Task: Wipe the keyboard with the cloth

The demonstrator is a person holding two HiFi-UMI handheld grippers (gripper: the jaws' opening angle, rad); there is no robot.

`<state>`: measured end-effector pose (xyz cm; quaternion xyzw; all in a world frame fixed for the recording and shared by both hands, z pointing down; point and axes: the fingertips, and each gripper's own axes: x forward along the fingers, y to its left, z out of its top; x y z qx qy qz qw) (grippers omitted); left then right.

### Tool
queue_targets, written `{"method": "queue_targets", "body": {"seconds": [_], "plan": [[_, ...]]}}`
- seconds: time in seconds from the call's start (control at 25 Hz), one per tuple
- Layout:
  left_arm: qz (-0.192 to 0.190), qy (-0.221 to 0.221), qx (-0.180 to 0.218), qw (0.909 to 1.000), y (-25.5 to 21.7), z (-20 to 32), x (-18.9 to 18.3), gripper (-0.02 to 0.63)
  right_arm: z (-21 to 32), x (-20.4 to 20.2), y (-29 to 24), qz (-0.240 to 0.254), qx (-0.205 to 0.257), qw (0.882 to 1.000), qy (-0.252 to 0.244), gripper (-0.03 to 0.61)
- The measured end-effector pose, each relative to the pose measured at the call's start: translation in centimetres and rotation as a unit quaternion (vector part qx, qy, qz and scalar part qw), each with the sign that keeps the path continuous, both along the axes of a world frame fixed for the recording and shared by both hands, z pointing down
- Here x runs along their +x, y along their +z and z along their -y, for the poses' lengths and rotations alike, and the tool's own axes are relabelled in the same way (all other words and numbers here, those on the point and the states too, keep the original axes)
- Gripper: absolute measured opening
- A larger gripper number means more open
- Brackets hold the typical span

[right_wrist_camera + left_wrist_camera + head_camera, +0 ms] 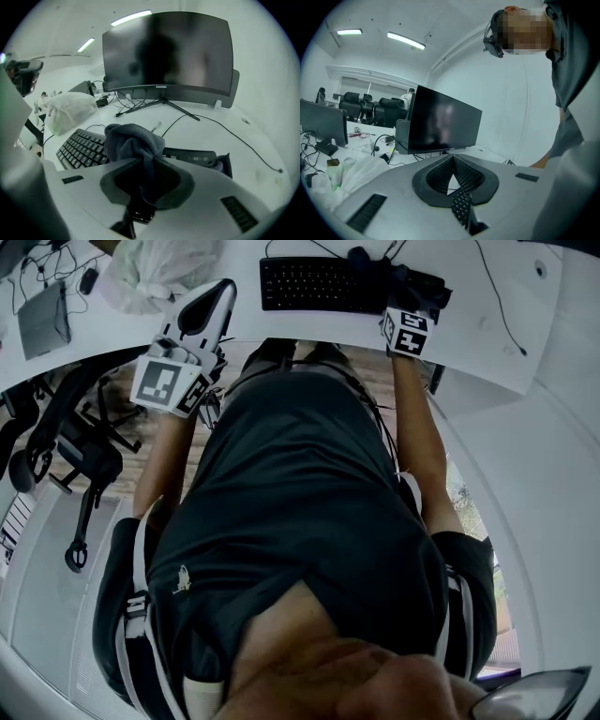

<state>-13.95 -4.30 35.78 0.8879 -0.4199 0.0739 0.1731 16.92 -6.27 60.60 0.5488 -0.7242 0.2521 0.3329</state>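
Observation:
A black keyboard [314,284] lies on the white desk [478,343] at the top of the head view. My right gripper [401,298] is shut on a dark grey cloth [131,139], which bunches up above the jaws and hangs over the keyboard's right end [192,156]. The keys [82,149] show to the left of the cloth. My left gripper [208,307] is held up off the desk, left of the keyboard. Its ribbed pads [464,173] meet at the tips with nothing between them. A strip of keys [461,206] shows through the gap under them.
A dark curved monitor [168,56] stands behind the keyboard with cables running across the desk. A white plastic bag [155,273] sits at the keyboard's left. A grey device [42,320] lies far left. Office chairs [75,446] stand beside the desk.

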Motion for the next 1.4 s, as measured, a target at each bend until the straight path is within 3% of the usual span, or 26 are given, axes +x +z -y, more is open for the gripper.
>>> {"method": "queue_targets", "body": {"seconds": [0.12,0.2,0.28,0.48,0.6,0.72,0.96,1.24,1.4], "plan": [[-0.001,0.003,0.000,1.0000,0.1,-0.1,0.4,0.005,-0.5,-3.1,0.0,-0.003,-0.007,0.998,-0.056,0.060],[-0.001,0.004,0.001,1.0000,0.1,-0.1,0.8,0.005,-1.3,-6.3,0.0,0.026,-0.012,0.993,-0.117,0.059],[-0.002,0.006,0.002,1.0000,-0.1,-0.1,1.1,0.005,-1.6,-7.3,-0.1,0.043,-0.016,0.989,-0.138,0.059],[0.000,0.002,-0.003,1.0000,0.2,-0.1,1.2,0.005,-0.3,-1.8,0.0,0.006,-0.007,0.999,-0.039,0.060],[-0.001,0.003,-0.008,1.0000,0.5,-0.1,1.5,0.005,-0.7,-2.8,0.0,-0.003,-0.007,0.998,-0.068,0.060],[-0.005,0.009,-0.008,0.9999,0.6,0.2,2.3,0.005,-1.5,-4.8,0.1,0.021,-0.011,0.993,-0.116,0.060],[-0.007,0.013,-0.007,0.9999,0.5,1.1,2.7,0.005,-0.4,0.7,-0.1,-0.008,-0.013,1.000,-0.027,0.060],[-0.006,0.018,-0.015,0.9997,1.2,1.9,3.1,0.005,-0.6,-3.1,0.0,0.011,-0.009,0.994,-0.105,0.060],[-0.008,0.019,-0.014,0.9997,1.3,2.7,3.2,0.005,0.5,-1.5,-0.3,0.013,-0.001,0.996,-0.085,0.060]]}}
